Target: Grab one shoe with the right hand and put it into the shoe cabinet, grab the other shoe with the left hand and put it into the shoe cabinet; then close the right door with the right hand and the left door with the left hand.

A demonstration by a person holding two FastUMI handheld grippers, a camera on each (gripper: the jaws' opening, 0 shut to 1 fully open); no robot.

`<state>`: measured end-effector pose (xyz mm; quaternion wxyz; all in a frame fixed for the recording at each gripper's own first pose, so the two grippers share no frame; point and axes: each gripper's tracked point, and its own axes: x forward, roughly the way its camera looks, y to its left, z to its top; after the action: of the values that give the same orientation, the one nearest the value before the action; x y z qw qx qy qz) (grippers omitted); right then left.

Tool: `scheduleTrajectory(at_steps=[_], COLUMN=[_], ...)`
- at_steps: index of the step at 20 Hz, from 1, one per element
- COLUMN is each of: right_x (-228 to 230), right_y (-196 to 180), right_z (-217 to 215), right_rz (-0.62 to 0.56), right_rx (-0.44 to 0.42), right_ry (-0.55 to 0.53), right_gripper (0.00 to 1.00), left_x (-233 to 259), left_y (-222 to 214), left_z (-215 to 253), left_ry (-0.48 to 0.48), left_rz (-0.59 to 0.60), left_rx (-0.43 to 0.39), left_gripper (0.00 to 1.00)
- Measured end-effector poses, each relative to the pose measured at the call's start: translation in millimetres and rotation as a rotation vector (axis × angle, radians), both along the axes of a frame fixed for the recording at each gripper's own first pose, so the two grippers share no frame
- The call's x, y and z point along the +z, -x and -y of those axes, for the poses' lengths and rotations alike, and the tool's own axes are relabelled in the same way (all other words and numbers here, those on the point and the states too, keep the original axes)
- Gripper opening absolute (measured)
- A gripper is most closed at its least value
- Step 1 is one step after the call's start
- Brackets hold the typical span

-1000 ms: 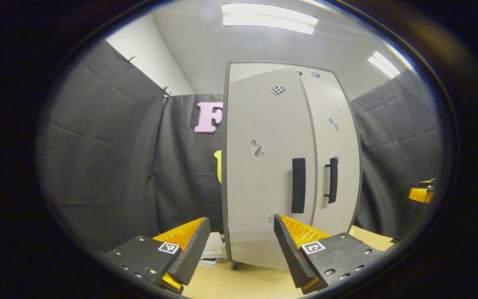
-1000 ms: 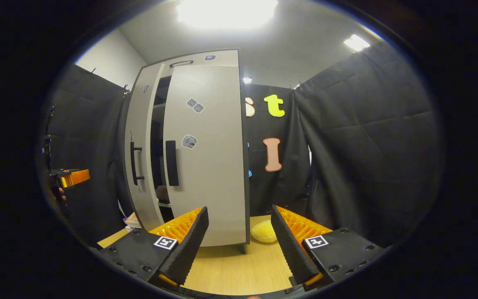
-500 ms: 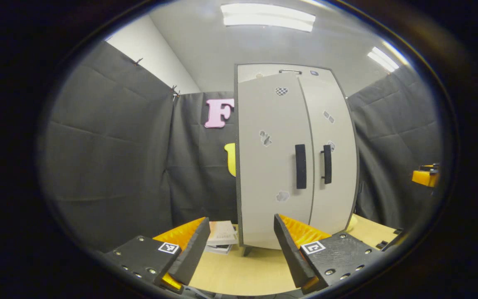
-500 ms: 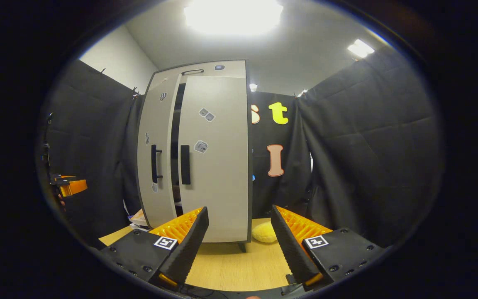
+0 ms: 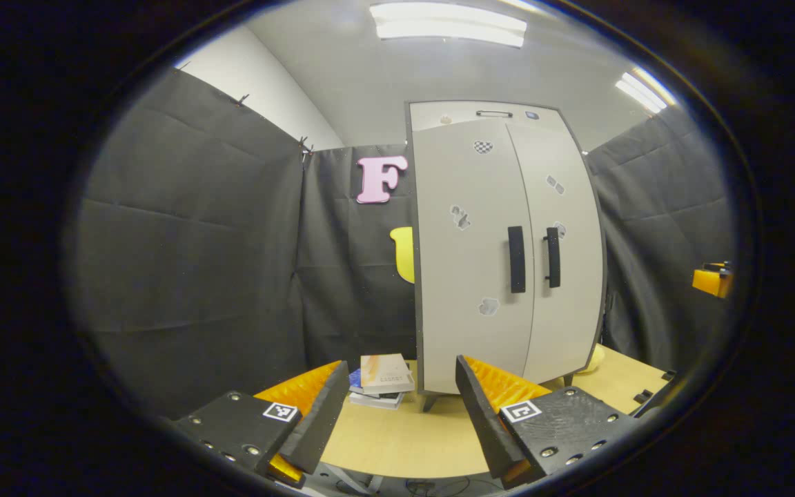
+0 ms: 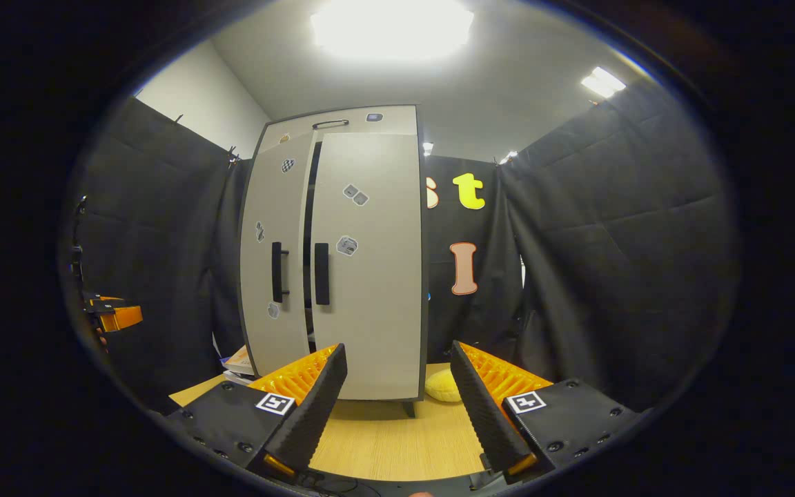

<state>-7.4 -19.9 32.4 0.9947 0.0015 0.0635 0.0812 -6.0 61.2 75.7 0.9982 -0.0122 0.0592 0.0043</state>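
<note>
The tall grey shoe cabinet (image 5: pixel 501 255) stands on the wooden table (image 5: pixel 397 442). In the left gripper view its two doors look flush, with black handles (image 5: pixel 516 259) side by side. In the right gripper view the cabinet (image 6: pixel 363 276) keeps a thin dark slit (image 6: pixel 310 228) between the doors, and what lies inside is hidden. My left gripper (image 5: pixel 397 414) is open and empty, well back from the cabinet. My right gripper (image 6: pixel 397 407) is open and empty too. Each view shows the other gripper far off: the right one (image 5: pixel 711 281) and the left one (image 6: pixel 113 317).
A small stack of books (image 5: pixel 380 381) lies on the table by the cabinet's left foot, also seen as books (image 6: pixel 239 360) in the right gripper view. A yellow soft thing (image 6: pixel 442 386) lies by the cabinet's right foot. Black cloth walls close in on all sides.
The left door has swung inward, and the gap between the doors has shrunk to a slit. Both grippers have drawn back from the cabinet, which now looks smaller.
</note>
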Motion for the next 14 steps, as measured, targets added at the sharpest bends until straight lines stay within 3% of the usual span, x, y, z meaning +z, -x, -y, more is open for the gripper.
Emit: scheduleTrajectory(at_steps=[1, 14], right_x=[0.0, 1.4], right_y=[-0.3, -5.8], right_z=[0.0, 8.4], right_rz=[0.0, 0.007], right_rx=[0.0, -0.003], right_ry=[0.0, -0.003], right_gripper=[0.92, 0.95], left_x=[1.5, 3.4], left_y=[-0.3, -8.4], left_z=[-0.7, 10.1], left_ry=[-0.002, -0.014], left_rz=[0.003, 0.006], left_rx=[0.001, 0.01], left_gripper=[0.9, 0.93])
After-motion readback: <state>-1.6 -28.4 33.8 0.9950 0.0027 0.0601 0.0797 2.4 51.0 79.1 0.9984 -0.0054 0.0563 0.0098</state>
